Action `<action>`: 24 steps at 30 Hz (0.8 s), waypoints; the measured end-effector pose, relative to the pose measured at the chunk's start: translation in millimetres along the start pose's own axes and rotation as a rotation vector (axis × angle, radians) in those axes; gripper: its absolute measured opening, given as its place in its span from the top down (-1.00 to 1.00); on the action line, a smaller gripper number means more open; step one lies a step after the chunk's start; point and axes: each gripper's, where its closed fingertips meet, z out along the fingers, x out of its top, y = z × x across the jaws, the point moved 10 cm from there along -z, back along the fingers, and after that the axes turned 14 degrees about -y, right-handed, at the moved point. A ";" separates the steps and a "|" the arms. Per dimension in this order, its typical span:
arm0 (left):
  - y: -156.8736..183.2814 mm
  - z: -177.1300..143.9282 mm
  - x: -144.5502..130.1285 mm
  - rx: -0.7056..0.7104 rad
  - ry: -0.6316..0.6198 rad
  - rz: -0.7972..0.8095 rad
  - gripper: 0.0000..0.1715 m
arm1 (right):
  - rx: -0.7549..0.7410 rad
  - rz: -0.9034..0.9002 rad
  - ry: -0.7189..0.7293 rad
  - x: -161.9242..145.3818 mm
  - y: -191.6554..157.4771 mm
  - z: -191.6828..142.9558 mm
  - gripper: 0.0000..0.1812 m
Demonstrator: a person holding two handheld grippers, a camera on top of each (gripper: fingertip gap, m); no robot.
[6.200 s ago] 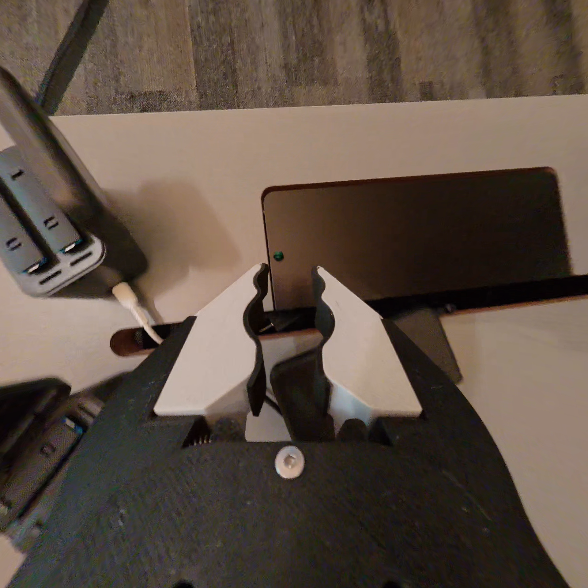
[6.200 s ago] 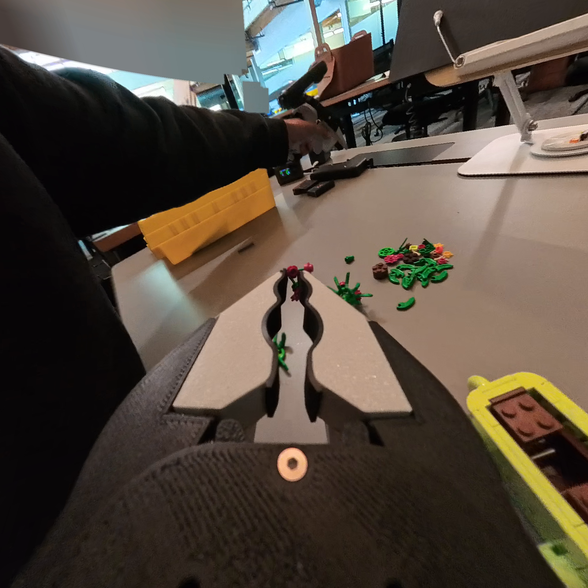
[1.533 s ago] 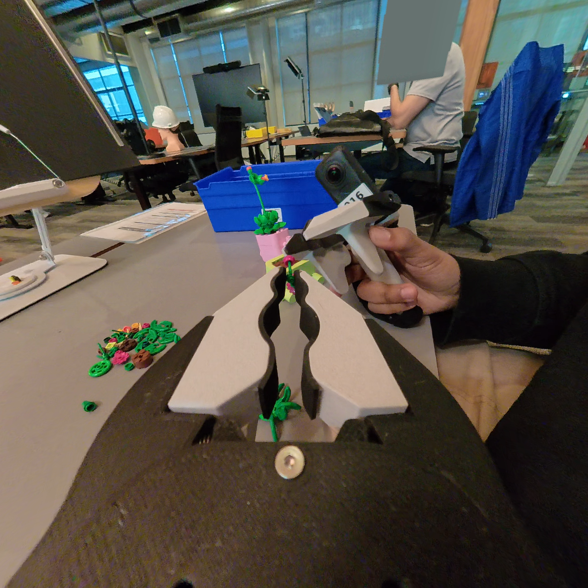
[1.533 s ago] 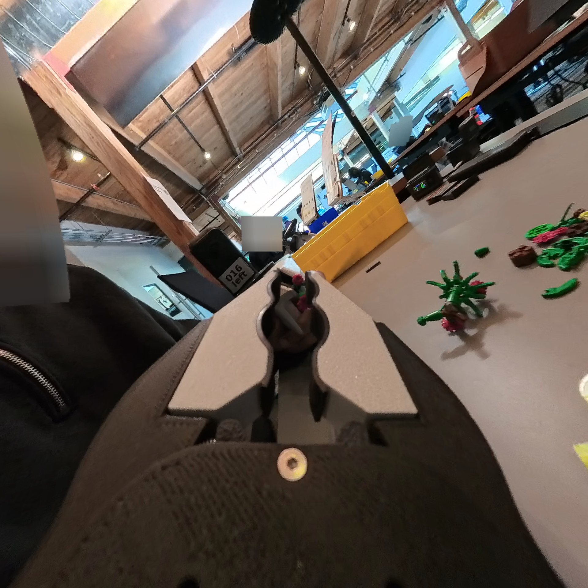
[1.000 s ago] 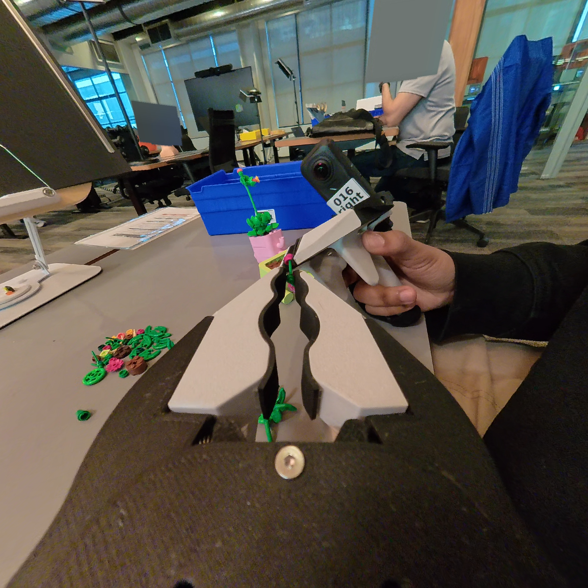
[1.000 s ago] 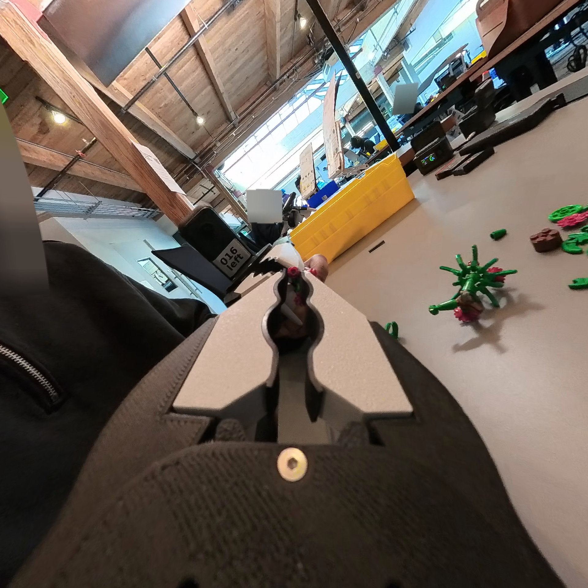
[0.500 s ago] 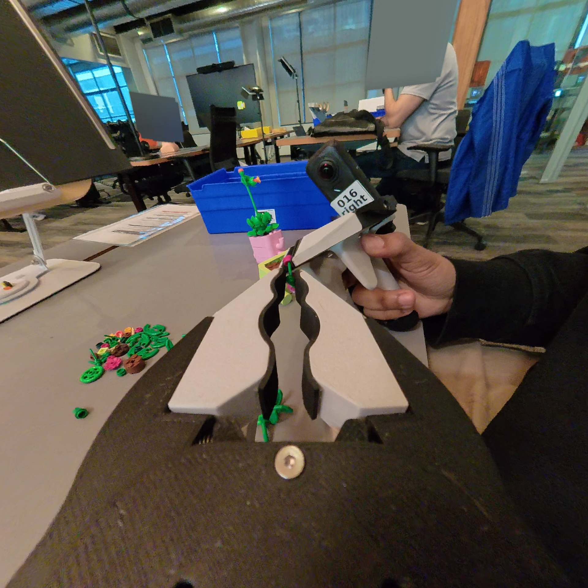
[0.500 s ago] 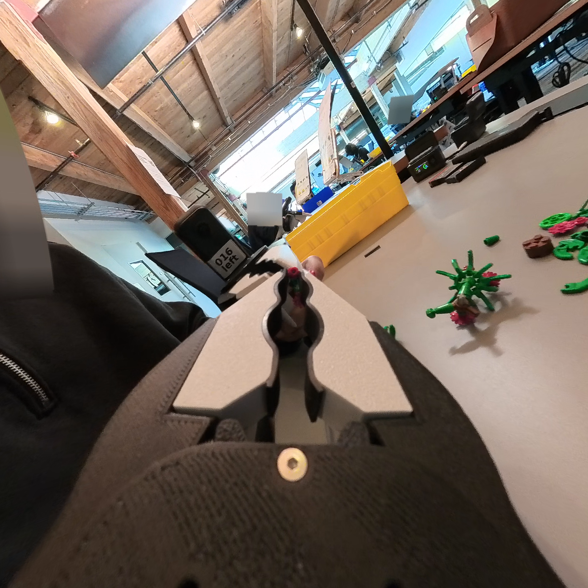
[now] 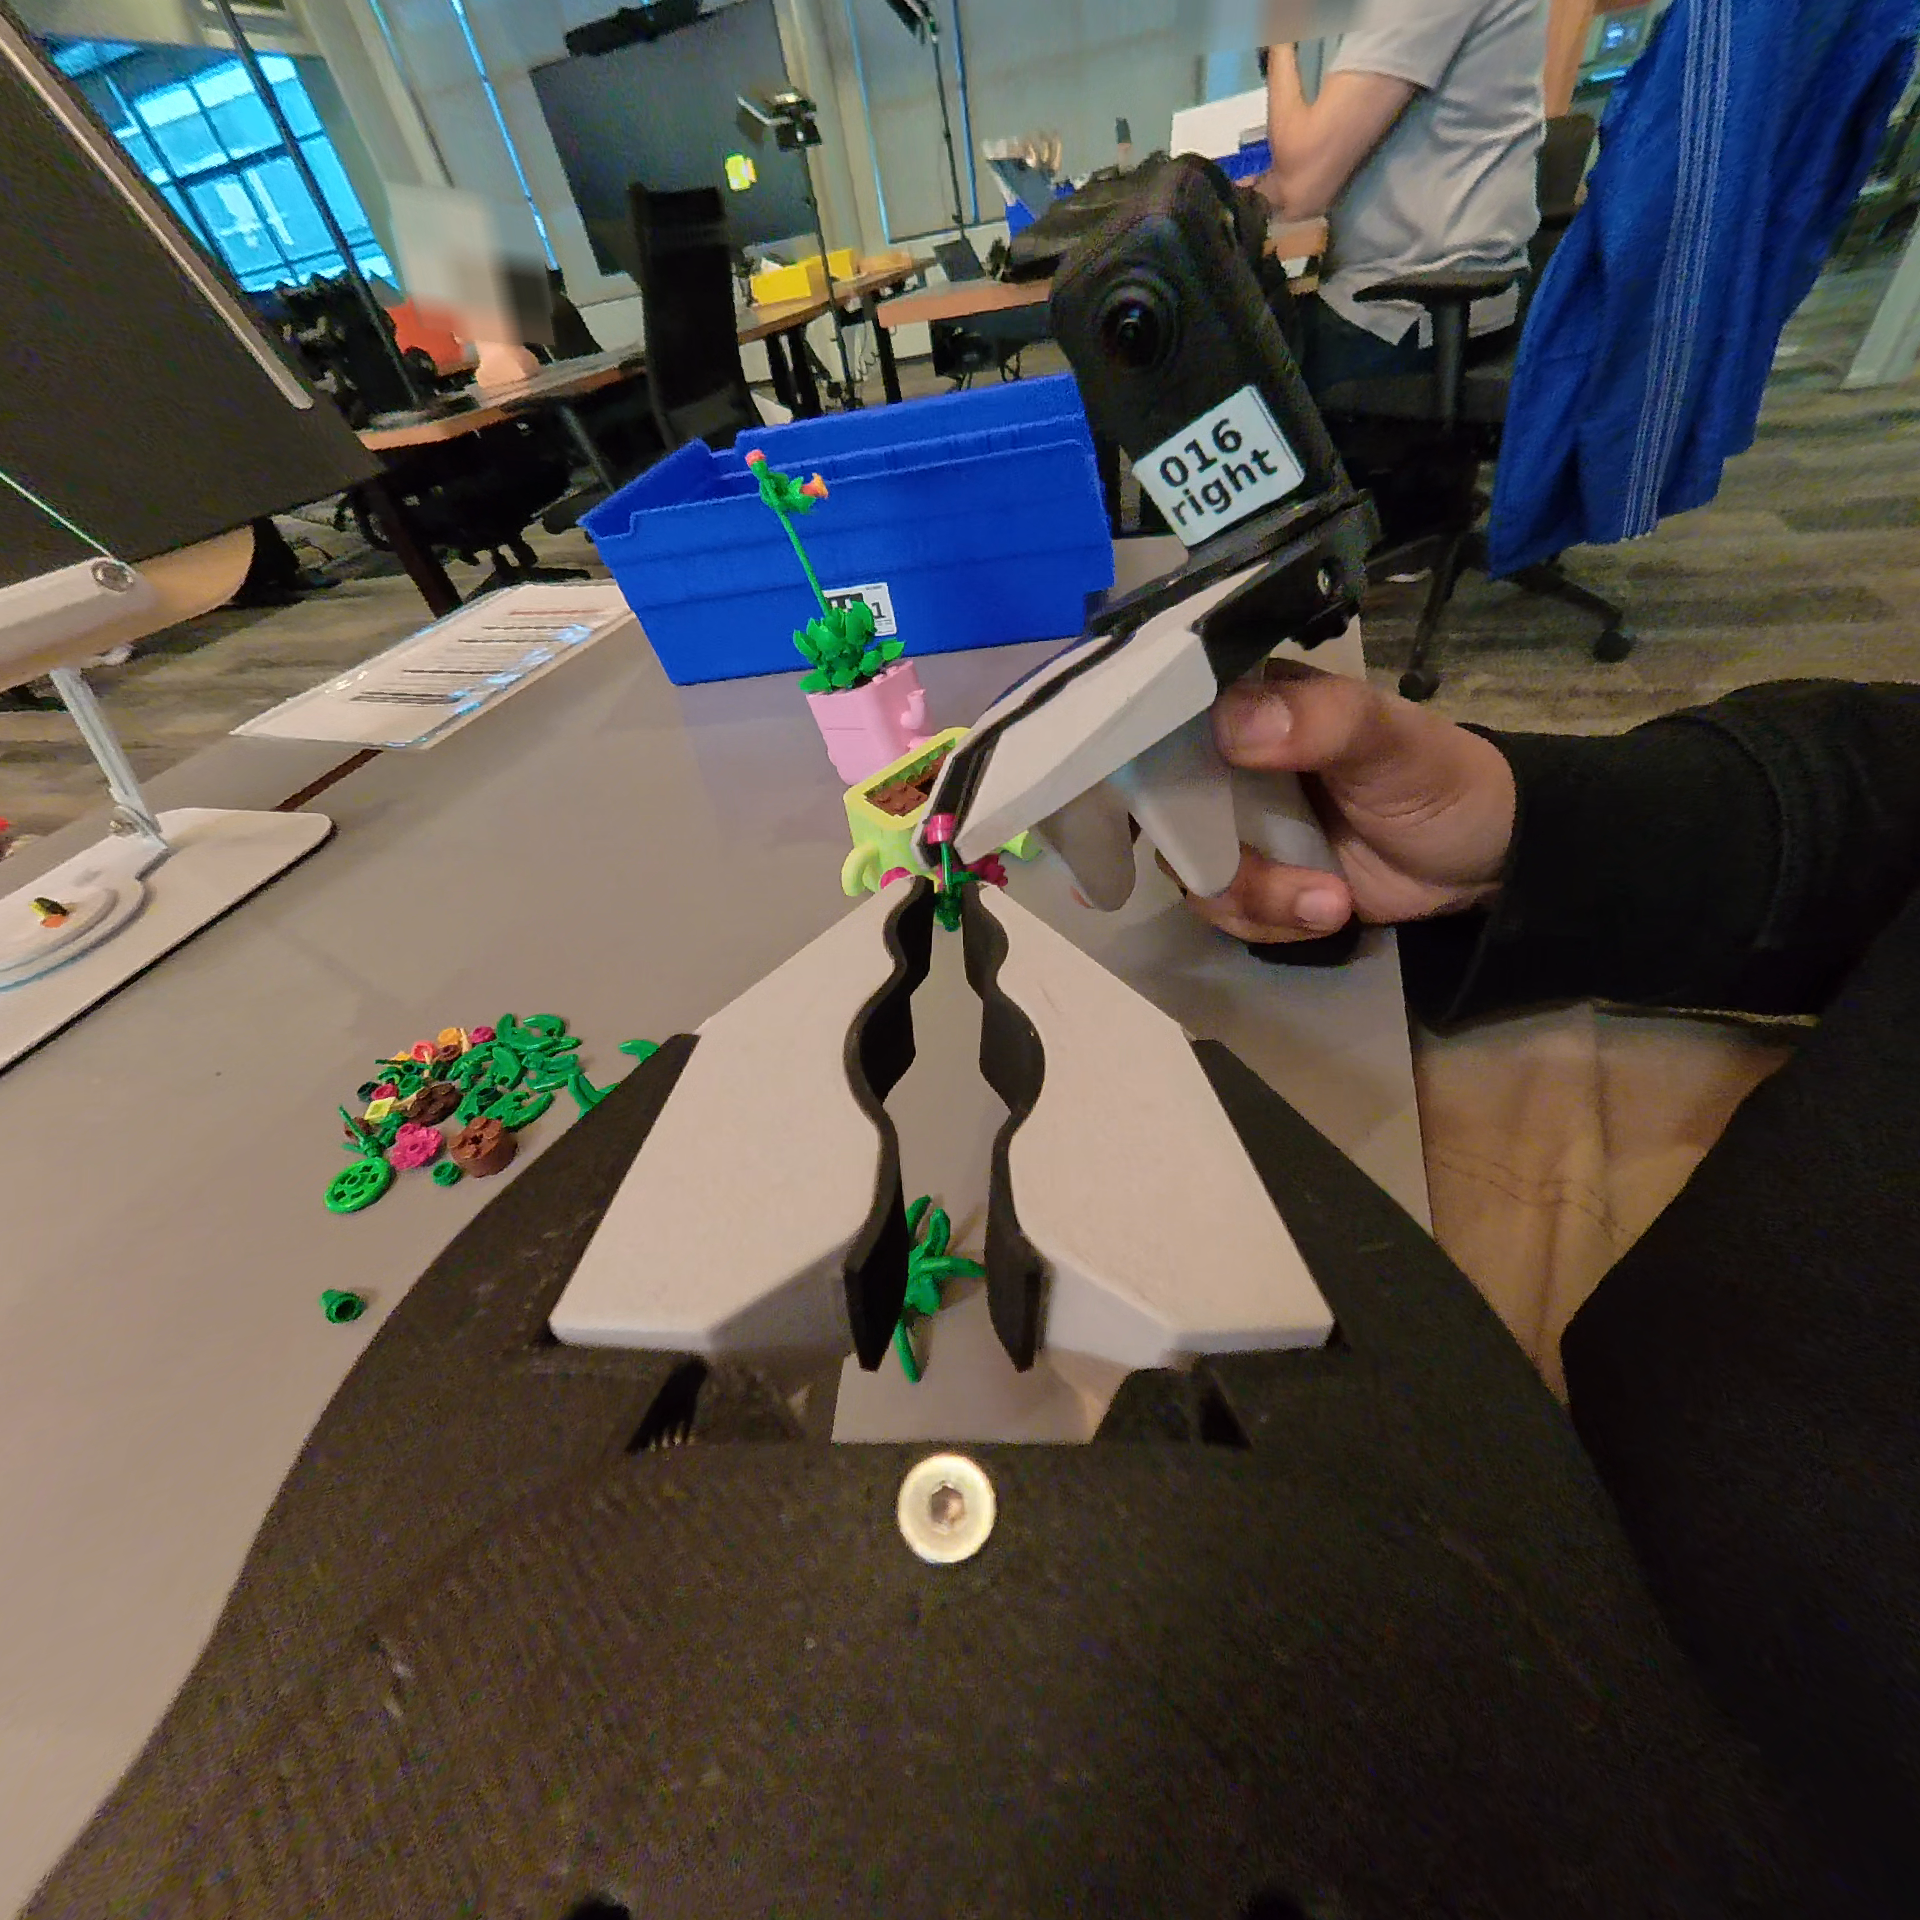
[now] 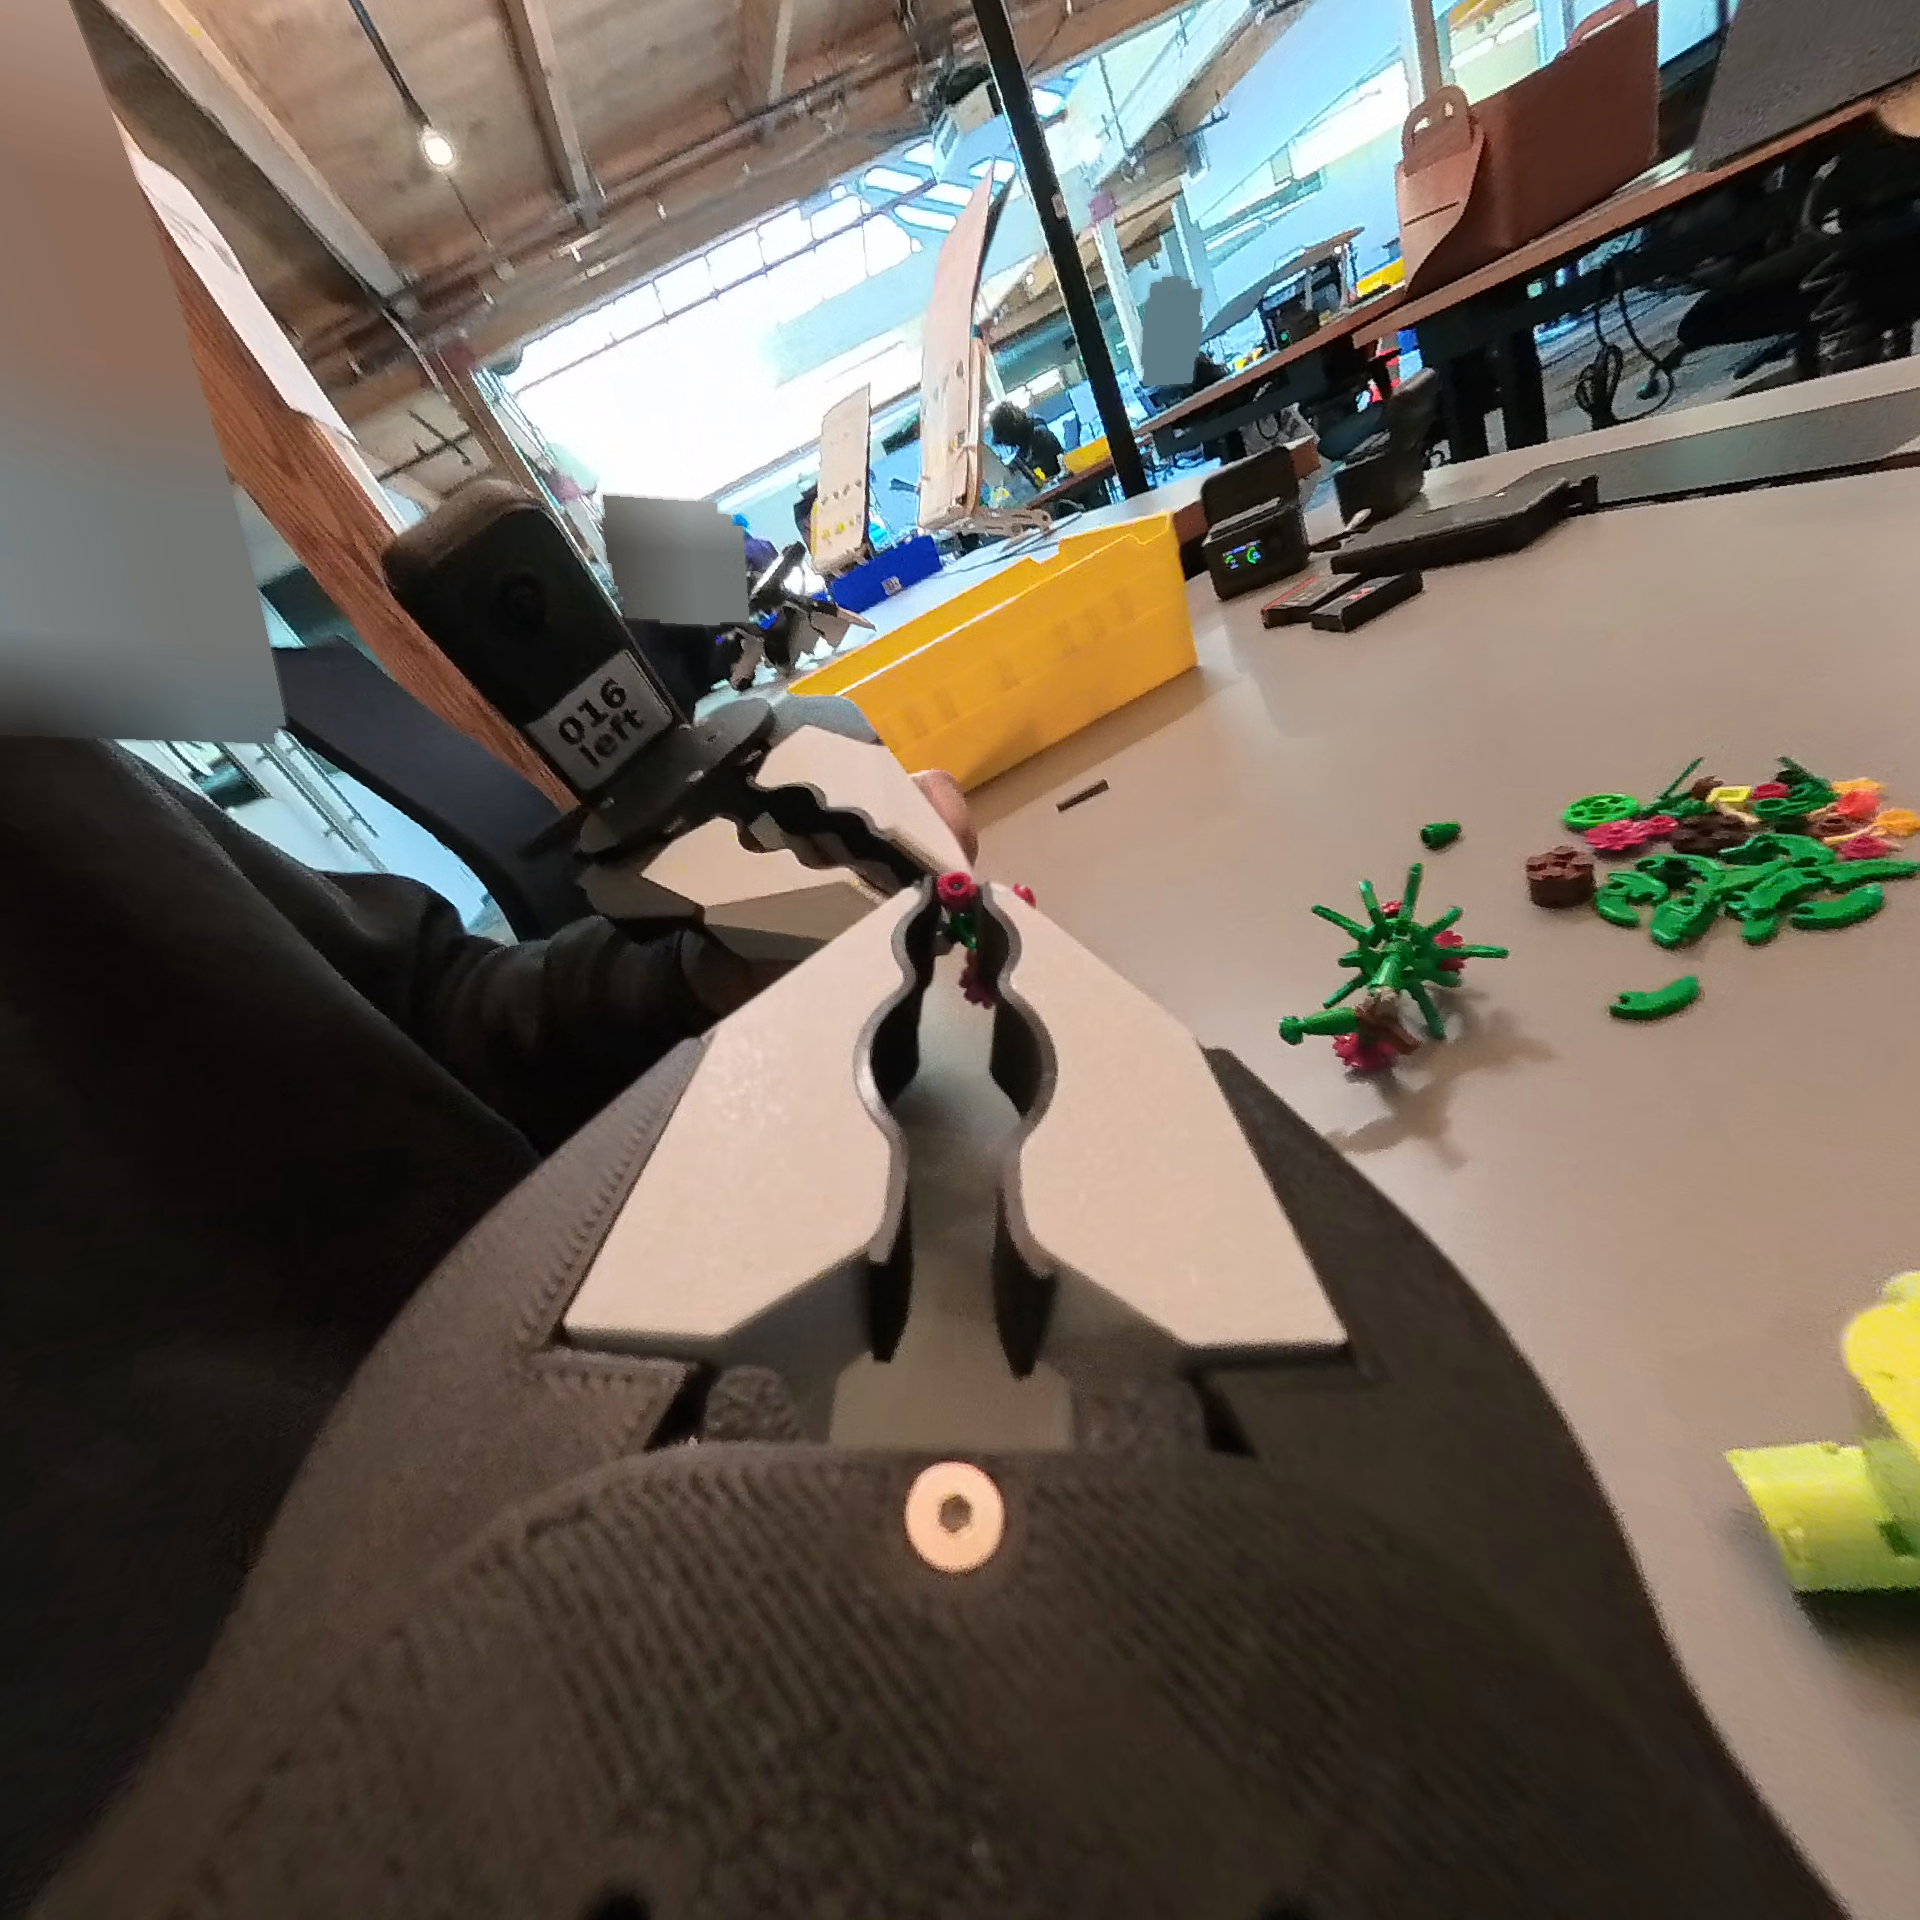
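Only the left wrist view shows the pink pot (image 9: 868, 717) with its tall flowered stalk, the lime planter (image 9: 899, 805) in front of it and the blue bin (image 9: 935, 520) behind, all toward the far edge of the tabletop (image 9: 520, 831). Only the right wrist view shows the yellow bin (image 10: 1018, 644) and a spiky green plant piece (image 10: 1382, 961) lying alone on open grey surface.

The left gripper (image 9: 940, 899) and right gripper (image 10: 961, 899) meet tip to tip above the tabletop's near edge. Each has its jaws nearly closed on the same small flower sprig (image 9: 948, 868), a thin green stem with magenta blossoms. A second green sprig (image 9: 925, 1262) sits deep between the left jaws.

A heap of loose pieces (image 9: 457, 1091) lies well apart, with bare tabletop between it and the grippers.
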 end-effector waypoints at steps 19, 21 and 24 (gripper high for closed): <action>-1.2 0.9 -3.2 -0.007 -0.004 -0.011 1.00 | -0.039 -0.095 0.015 1.5 -4.6 -3.8 0.85; -0.9 1.1 -2.9 -0.003 -0.002 -0.010 1.00 | -0.055 -0.122 -0.005 1.0 -7.0 -1.2 0.83; -0.9 1.0 -3.0 0.004 -0.001 -0.009 1.00 | -0.138 -0.210 -0.044 -0.1 -13.2 4.2 0.86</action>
